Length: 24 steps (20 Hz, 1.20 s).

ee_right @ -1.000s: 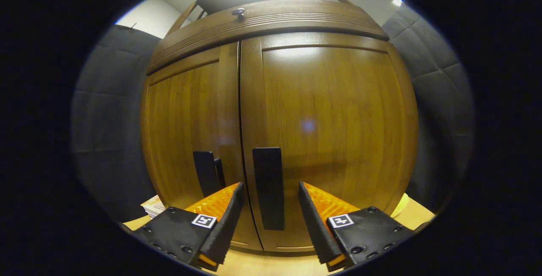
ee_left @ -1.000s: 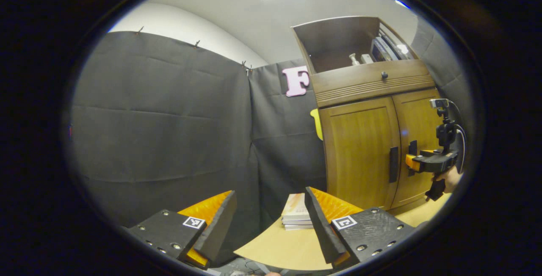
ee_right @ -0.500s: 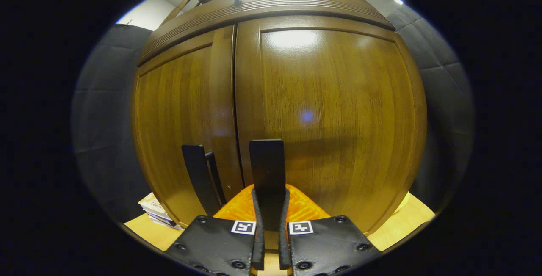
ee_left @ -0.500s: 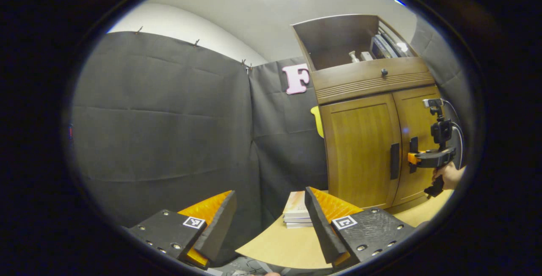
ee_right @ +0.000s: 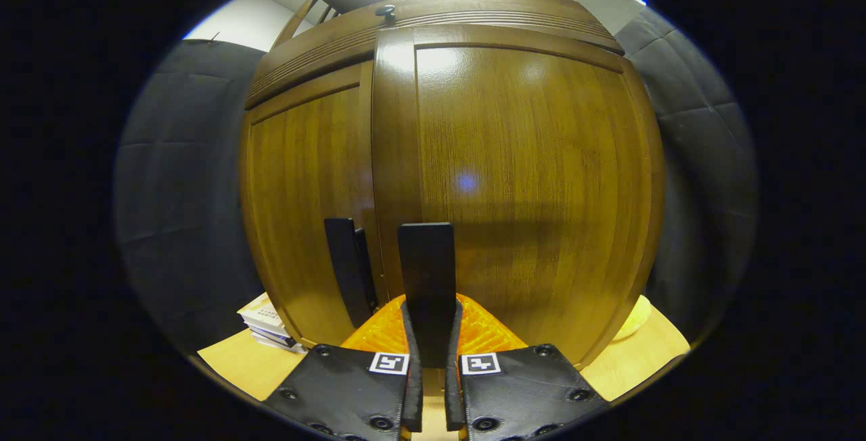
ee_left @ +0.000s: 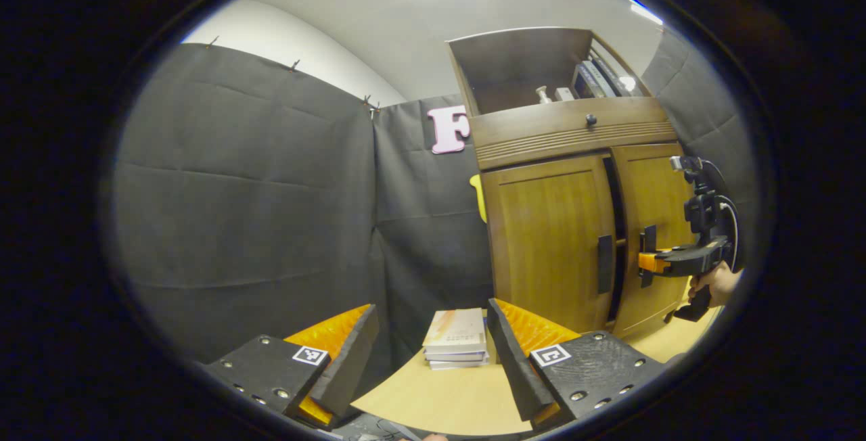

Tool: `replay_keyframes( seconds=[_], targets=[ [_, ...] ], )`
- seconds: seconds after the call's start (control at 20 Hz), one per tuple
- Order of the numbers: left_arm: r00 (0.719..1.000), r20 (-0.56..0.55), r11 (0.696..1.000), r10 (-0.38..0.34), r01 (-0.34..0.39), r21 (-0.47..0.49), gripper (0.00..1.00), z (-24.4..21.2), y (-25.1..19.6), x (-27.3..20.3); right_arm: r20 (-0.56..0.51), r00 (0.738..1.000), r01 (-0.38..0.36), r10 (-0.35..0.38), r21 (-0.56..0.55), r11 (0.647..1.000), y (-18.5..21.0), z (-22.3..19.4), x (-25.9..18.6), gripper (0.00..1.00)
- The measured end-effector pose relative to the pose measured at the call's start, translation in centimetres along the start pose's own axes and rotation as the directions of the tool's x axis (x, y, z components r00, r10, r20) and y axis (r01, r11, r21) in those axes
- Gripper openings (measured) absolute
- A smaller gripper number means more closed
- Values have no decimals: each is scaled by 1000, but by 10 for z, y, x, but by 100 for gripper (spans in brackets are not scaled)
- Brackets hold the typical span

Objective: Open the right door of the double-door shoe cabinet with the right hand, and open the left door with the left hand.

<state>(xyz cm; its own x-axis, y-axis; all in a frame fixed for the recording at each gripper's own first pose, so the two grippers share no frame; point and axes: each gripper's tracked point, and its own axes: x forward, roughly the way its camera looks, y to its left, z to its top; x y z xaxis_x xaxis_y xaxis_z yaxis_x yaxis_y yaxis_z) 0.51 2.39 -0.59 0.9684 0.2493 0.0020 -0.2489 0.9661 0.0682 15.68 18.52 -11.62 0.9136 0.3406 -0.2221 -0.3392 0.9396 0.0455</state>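
**Right door pulled ajar, left door shut**

Since half a second ago the right door (ee_left: pixel 653 224) has swung out a little from the shoe cabinet (ee_left: pixel 575 136); a dark gap now runs top to bottom between it and the left door (ee_left: pixel 548 238), where before the two met in a thin seam.

In the left gripper view, the left tool (ee_left: pixel 433 360) sits low in front with its fingers (ee_left: pixel 352 360) spread well apart, gripping nothing, aimed at the black cloth wall. Just beyond them a small stack of books (ee_left: pixel 457 346) lies flat on the wooden surface (ee_left: pixel 440 400), near the cabinet's left side. The left door is closed flush, and its black handle (ee_left: pixel 604 264) is a bar whose long axis stands upright, near the door's inner edge. Further right, the right tool (ee_left: pixel 643 262) points toward the cabinet, held by a hand (ee_left: pixel 714 284), and meets the right door's handle (ee_left: pixel 649 251).

In the right gripper view, the left door's handle (ee_right: pixel 346 268) stands just left of the door gap. The right door's handle (ee_right: pixel 426 285) is upright too, and the right tool (ee_right: pixel 429 373) is clamped on its lower end, both fingers (ee_right: pixel 411 366) pressed against its sides. The right door's inner edge (ee_right: pixel 392 157) stands forward of the left door.
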Motion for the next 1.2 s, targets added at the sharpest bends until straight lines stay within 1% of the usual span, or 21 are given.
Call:
replay_keyframes(
  seconds=[0.05, 0.1, 0.15, 0.2, 0.3, 0.35, 0.4, 0.45, 0.5, 0.55, 0.65, 0.8, 1.0, 1.2],
  targets=[
    [1000, 4, 1000, -18, 18, 0, 89, 1, -3, 1, -5, 1000, -6, 6, 2, 1000, -1, -3, -8, 12],
    [999, 9, 999, -37, 37, 2, 89, 5, -7, 1, -4, 1000, -10, 10, 2, 1000, -1, -4, -16, 14],
    [998, 13, 999, -54, 54, 1, 89, 8, -9, 1, -4, 1000, -12, 12, 0, 1000, -2, -6, -24, 14],
    [997, 18, 997, -73, 73, -2, 89, 9, -11, 1, -3, 1000, -10, 10, -2, 1000, -4, -8, -31, 12],
    [994, 27, 994, -108, 108, -9, 89, 12, -13, -4, -1, 1000, -8, 8, 0, 1000, -9, -10, -49, 14],
    [992, 28, 992, -125, 126, -12, 89, 15, -14, -6, -2, 1000, -4, 4, 1, 1000, -13, -10, -56, 14],
    [989, 30, 990, -142, 142, -14, 89, 20, -17, -9, -3, 1000, 0, 0, 4, 1000, -19, -8, -65, 12],
    [987, 34, 987, -157, 158, -13, 89, 25, -23, -13, -1, 1000, 8, -8, 8, 1000, -23, -6, -74, 17],
    [984, 39, 985, -171, 172, -12, 89, 29, -27, -17, 3, 1000, 18, -18, 13, 1000, -28, -6, -82, 17],
    [982, 43, 982, -186, 187, -12, 89, 29, -31, -18, 7, 1000, 28, -28, 18, 999, -31, -8, -89, 14],
    [975, 42, 975, -220, 221, -20, 89, 31, -38, -19, 2, 999, 43, -43, 28, 999, -42, -11, -107, 14],
    [962, 52, 962, -269, 271, -25, 89, 33, -60, -16, -7, 998, 61, -61, 36, 997, -58, -13, -129, 14],
    [939, 63, 941, -337, 339, -23, 89, 40, -88, -11, -6, 993, 114, -114, 42, 993, -87, -13, -155, 14],
    [916, 75, 918, -394, 397, -23, 89, 42, -104, -15, 1, 983, 185, -185, 46, 982, -123, -14, -180, 13]
  ],
)
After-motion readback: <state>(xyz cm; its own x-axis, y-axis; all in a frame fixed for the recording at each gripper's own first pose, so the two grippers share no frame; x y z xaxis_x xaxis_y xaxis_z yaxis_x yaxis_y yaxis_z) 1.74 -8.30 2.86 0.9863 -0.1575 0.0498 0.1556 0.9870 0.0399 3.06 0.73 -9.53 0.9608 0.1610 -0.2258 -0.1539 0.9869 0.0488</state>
